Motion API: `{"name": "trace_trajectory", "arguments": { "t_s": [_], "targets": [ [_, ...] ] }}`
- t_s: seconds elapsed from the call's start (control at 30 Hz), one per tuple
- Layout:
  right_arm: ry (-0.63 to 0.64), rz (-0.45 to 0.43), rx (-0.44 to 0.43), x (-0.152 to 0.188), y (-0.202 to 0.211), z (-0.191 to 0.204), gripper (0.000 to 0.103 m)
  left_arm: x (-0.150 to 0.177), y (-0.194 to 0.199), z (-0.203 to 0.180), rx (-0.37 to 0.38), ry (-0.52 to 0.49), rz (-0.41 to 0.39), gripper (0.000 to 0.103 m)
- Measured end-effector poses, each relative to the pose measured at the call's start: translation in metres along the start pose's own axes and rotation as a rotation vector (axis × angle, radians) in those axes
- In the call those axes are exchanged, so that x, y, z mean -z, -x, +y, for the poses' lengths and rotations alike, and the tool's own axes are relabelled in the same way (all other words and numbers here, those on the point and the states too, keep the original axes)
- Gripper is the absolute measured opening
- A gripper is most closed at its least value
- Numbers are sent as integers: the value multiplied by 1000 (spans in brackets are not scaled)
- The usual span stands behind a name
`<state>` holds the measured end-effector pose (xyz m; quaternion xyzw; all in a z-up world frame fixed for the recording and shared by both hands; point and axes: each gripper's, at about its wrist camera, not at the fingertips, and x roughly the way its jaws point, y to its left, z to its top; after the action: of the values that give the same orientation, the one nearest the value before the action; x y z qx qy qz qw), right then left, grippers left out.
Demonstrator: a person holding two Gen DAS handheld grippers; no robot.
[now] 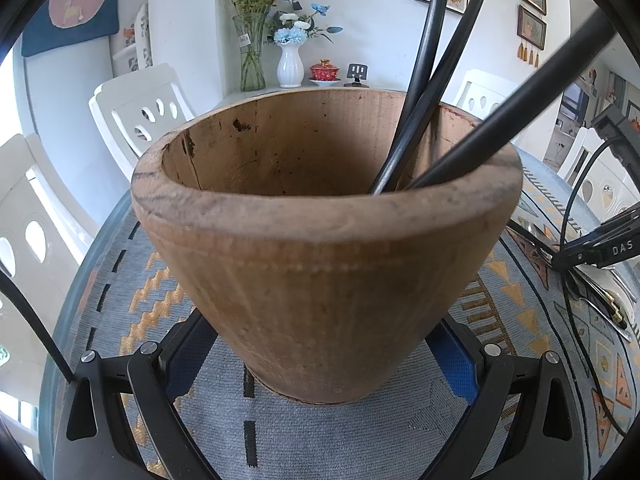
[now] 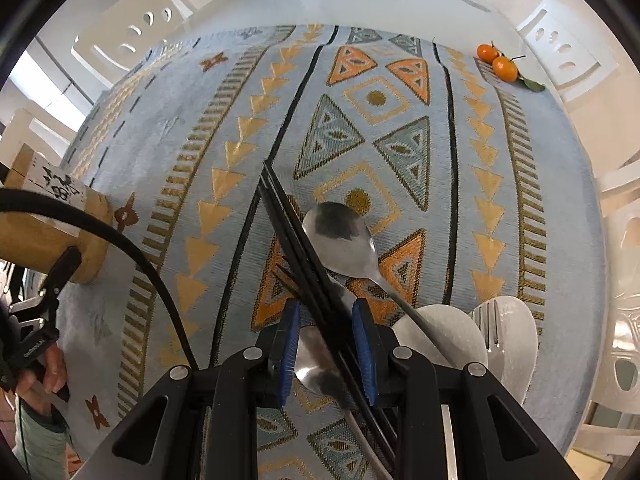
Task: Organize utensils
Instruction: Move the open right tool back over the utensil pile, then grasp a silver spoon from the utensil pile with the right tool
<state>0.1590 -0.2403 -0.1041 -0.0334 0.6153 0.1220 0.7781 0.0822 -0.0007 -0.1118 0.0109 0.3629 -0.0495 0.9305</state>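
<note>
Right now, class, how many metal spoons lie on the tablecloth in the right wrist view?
2. One spoon lies beyond the claw, beside the black chopsticks. The other spoon sits between the claw's blue pads, partly under the chopsticks. More may be hidden.

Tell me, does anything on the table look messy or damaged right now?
Yes. The black chopsticks lie crossed over two metal spoons in a loose pile between the right tongs. The wooden holder has dark cracks and stains inside its rim. Nothing is spilled.

Bright daylight — edges warped, perhaps blurred
</note>
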Motion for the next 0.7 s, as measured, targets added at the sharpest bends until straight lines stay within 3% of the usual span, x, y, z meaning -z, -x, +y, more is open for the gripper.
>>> {"name": "trace_trajectory", "arguments": {
  "t_s": [0.17,0.27,0.43,0.53,0.7],
  "targets": [
    [3,-8,25,-1,-1,2,22,-1,0,1,5,3,2,98],
    [18,-34,38,1,8,4,9,-1,-1,2,6,3,2,98],
    [30,-50,17,5,21,7,5,-1,-1,2,5,3,2,98],
    [-15,-10,-68,7,19,5,5,-1,-1,2,5,2,2,98],
    [-104,73,-292,15,10,12,5,-1,-1,2,5,2,2,98]
  ]
}}
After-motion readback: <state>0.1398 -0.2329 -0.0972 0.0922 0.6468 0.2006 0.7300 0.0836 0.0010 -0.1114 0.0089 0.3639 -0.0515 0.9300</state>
